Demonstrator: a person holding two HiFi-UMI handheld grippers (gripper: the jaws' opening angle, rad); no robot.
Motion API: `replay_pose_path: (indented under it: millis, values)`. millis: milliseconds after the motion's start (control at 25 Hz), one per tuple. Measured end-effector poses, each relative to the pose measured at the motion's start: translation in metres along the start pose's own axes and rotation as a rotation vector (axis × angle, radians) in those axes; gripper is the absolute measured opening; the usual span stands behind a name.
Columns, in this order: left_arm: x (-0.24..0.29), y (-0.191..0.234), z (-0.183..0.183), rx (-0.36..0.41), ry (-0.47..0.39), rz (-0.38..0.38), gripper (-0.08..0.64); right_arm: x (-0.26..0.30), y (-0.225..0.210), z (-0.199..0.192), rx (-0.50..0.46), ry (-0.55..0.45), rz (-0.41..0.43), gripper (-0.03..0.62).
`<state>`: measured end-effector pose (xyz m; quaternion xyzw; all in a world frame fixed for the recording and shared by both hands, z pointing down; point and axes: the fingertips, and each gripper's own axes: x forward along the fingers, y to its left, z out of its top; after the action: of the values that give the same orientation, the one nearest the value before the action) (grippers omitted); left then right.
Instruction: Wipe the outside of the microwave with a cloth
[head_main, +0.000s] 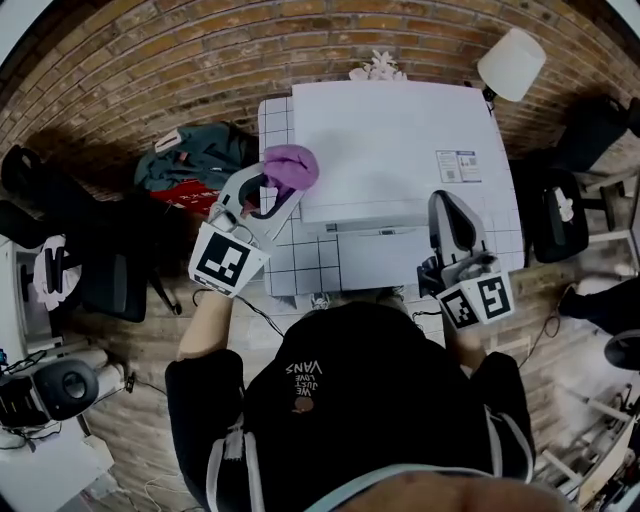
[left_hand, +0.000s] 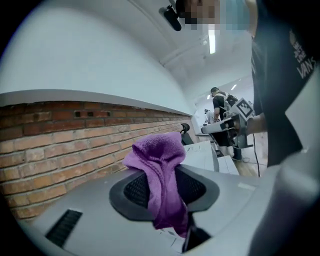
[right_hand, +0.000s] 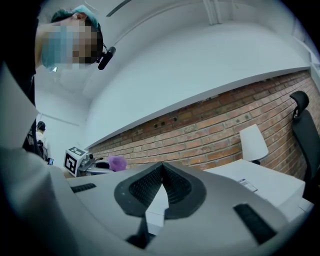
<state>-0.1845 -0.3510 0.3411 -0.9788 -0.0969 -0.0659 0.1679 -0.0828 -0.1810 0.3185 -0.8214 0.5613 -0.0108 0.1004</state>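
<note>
The white microwave (head_main: 395, 160) sits on a tiled white table (head_main: 305, 262) against the brick wall. My left gripper (head_main: 268, 200) is shut on a purple cloth (head_main: 290, 168), held at the microwave's top left corner. In the left gripper view the purple cloth (left_hand: 162, 187) is bunched between the jaws and hangs down past them. My right gripper (head_main: 452, 222) stands at the microwave's front right, jaws shut and empty, tips meeting in the right gripper view (right_hand: 162, 167). The microwave (right_hand: 265, 182) top and the purple cloth (right_hand: 117, 161) show there too.
A white lamp (head_main: 512, 62) stands at the back right. A black office chair (head_main: 70, 260) is at the left, a bag (head_main: 190, 160) lies behind the table's left side, another chair (head_main: 560, 215) stands at the right. The brick wall (head_main: 200, 60) is close behind.
</note>
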Motion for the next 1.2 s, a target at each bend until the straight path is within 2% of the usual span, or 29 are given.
replay_pose_path:
  millis: [160,360,560,720,960,1200]
  values:
    - [-0.033,0.001,-0.034,-0.029,-0.05,0.055,0.133,0.003,0.03,-0.009,-0.017,0.014,-0.024,-0.003]
    - [-0.049,-0.024,-0.074,-0.12,-0.085,0.053,0.133,-0.001,0.058,-0.017,-0.034,0.039,-0.058,-0.003]
    - [-0.046,-0.043,-0.101,-0.208,-0.135,0.083,0.133,-0.007,0.062,-0.023,-0.042,0.059,-0.095,-0.003]
    - [-0.034,-0.052,-0.118,-0.272,-0.126,0.084,0.133,-0.009,0.057,-0.024,-0.049,0.075,-0.113,-0.003]
    - [-0.015,-0.027,-0.129,-0.311,-0.138,0.139,0.133,-0.005,0.044,-0.021,-0.055,0.089,-0.122,-0.003]
    - [0.015,0.029,-0.138,-0.31,-0.139,0.211,0.133,0.001,0.027,-0.015,-0.062,0.093,-0.135,-0.003]
